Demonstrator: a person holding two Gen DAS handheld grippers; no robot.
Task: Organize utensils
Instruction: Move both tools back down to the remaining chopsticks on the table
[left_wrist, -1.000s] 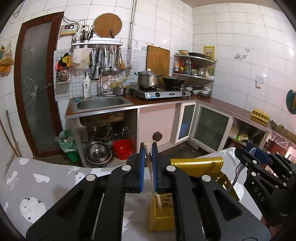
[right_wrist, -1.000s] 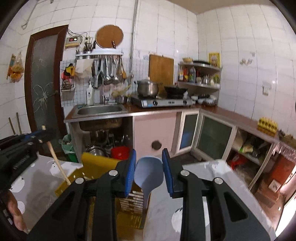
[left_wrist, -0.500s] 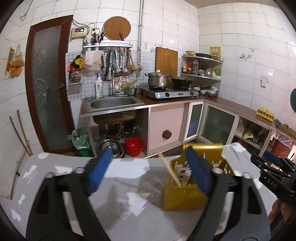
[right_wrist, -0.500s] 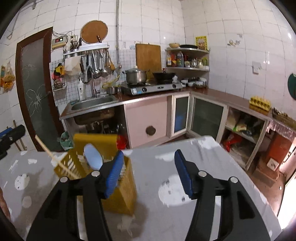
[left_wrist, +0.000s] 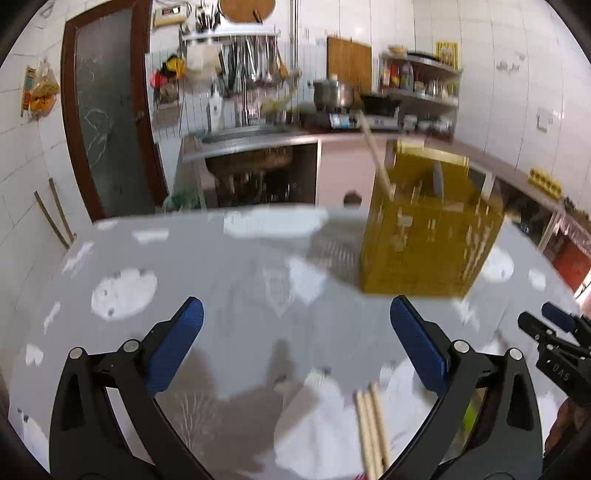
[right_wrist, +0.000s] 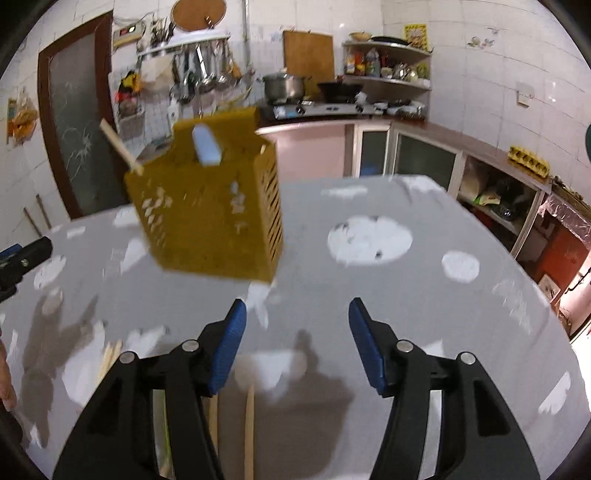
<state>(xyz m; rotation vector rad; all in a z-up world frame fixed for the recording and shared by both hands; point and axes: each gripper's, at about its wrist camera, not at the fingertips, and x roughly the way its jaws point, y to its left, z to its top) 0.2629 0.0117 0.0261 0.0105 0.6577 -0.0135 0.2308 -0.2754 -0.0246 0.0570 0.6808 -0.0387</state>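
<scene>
A yellow slotted utensil holder (left_wrist: 424, 236) (right_wrist: 210, 218) stands on the grey patterned table (left_wrist: 221, 280). A wooden chopstick (left_wrist: 373, 147) (right_wrist: 120, 147) and a pale blue spoon (right_wrist: 207, 147) stick out of its top. My left gripper (left_wrist: 295, 317) hangs low over the near table, its jaws opening wide with nothing between them. Several loose chopsticks (left_wrist: 369, 432) lie just below it. My right gripper (right_wrist: 297, 317) is also opening and holds nothing; more chopsticks (right_wrist: 249, 424) lie under it. Each gripper shows at the edge of the other's view.
Beyond the table are a sink counter (left_wrist: 251, 140), a gas stove with a pot (right_wrist: 284, 88), wall shelves (right_wrist: 388, 77) and low cabinets (right_wrist: 424, 158). A brown door (left_wrist: 110, 110) is at the left. A hand (right_wrist: 5, 384) shows at the left edge.
The left gripper let go of the chopstick and the right let go of the spoon; both now stand in the holder. Both grippers opened, drew back and sank toward the near table.
</scene>
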